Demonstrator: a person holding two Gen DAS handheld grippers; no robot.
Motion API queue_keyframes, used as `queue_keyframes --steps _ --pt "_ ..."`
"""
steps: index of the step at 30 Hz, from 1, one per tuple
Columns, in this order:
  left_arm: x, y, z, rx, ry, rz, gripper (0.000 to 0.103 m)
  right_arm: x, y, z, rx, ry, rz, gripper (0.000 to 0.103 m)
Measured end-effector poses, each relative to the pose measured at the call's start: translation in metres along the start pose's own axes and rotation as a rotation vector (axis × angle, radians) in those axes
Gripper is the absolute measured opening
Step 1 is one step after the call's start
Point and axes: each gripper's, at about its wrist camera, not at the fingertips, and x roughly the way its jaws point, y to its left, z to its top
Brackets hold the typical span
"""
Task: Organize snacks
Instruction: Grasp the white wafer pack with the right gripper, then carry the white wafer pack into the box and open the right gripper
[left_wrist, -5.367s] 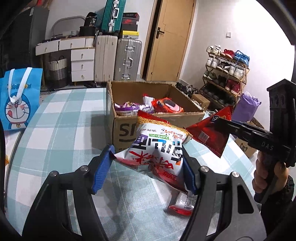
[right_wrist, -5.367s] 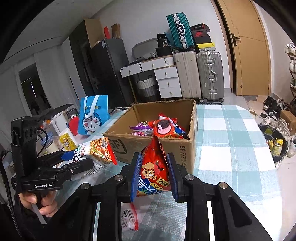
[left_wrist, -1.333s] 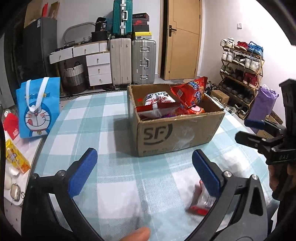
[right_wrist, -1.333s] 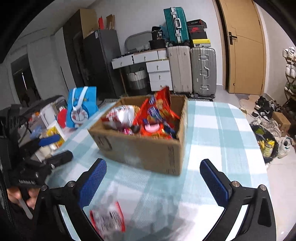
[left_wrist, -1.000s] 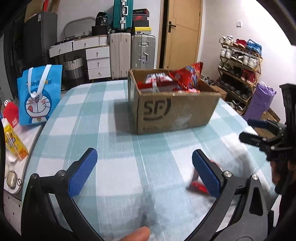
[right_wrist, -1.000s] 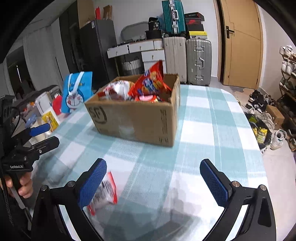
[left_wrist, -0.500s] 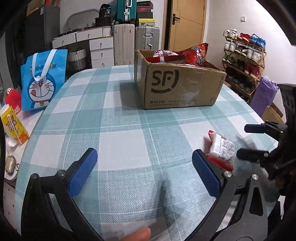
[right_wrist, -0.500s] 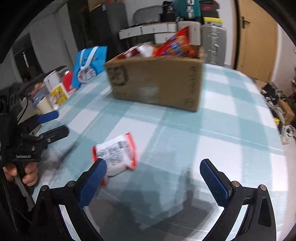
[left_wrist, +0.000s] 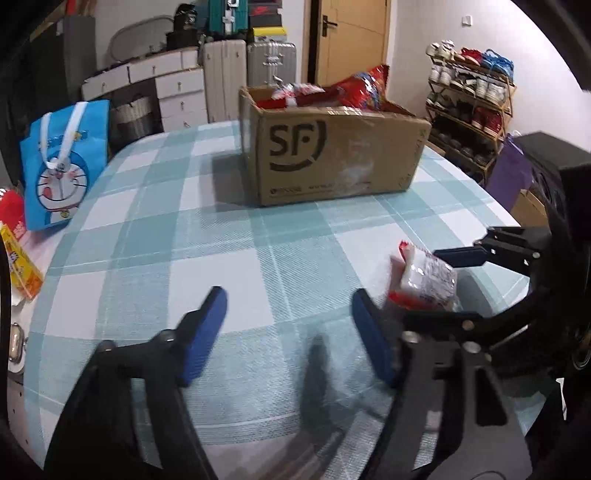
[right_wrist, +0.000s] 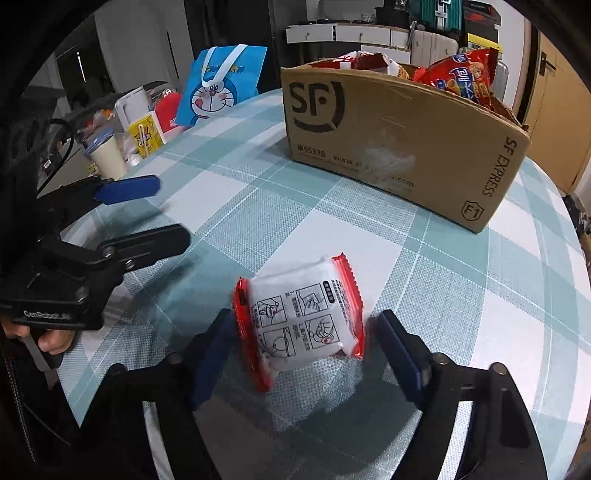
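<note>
On the checked tablecloth (right_wrist: 424, 280), short of the cardboard box (right_wrist: 388, 140) already full of snacks, the last small packet (right_wrist: 303, 317) lies between the closing right gripper (right_wrist: 306, 354) jaws — seemingly not yet pinched — while the left gripper (left_wrist: 288, 332), half-narrowed, closes on nothing.

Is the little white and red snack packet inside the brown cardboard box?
No, the little white and red snack packet lies on the checked tablecloth in front of the brown cardboard box, between the right gripper's jaws.
</note>
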Motion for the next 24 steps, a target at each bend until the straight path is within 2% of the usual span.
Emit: queue_keyframes --steps 1,2,4,5,7,16,24 --pt "0.003 -0.001 0.000 0.001 0.013 -0.007 0.044 0.000 0.001 0.001 -0.002 -0.004 0.003 0.070" --pt "0.006 -0.002 0.000 0.002 0.028 -0.017 0.040 0.000 0.001 0.001 -0.002 -0.007 0.004 0.067" --pt "0.010 -0.003 -0.002 -0.001 0.043 -0.037 0.015 -0.001 0.000 0.001 -0.003 -0.017 0.004 0.062" --pt "0.011 -0.003 -0.001 -0.004 0.049 -0.051 0.011 -0.003 0.000 0.001 -0.005 -0.024 0.007 0.056" --pt "0.013 -0.004 -0.001 -0.006 0.050 -0.057 0.006 -0.006 -0.001 0.000 -0.005 -0.034 0.012 0.054" --pt "0.008 -0.005 0.023 -0.012 0.010 -0.065 0.004 -0.032 -0.013 0.006 0.007 -0.120 0.006 0.052" --pt "0.002 -0.004 0.077 -0.010 -0.082 -0.057 0.004 -0.065 -0.046 0.048 0.089 -0.273 -0.021 0.052"
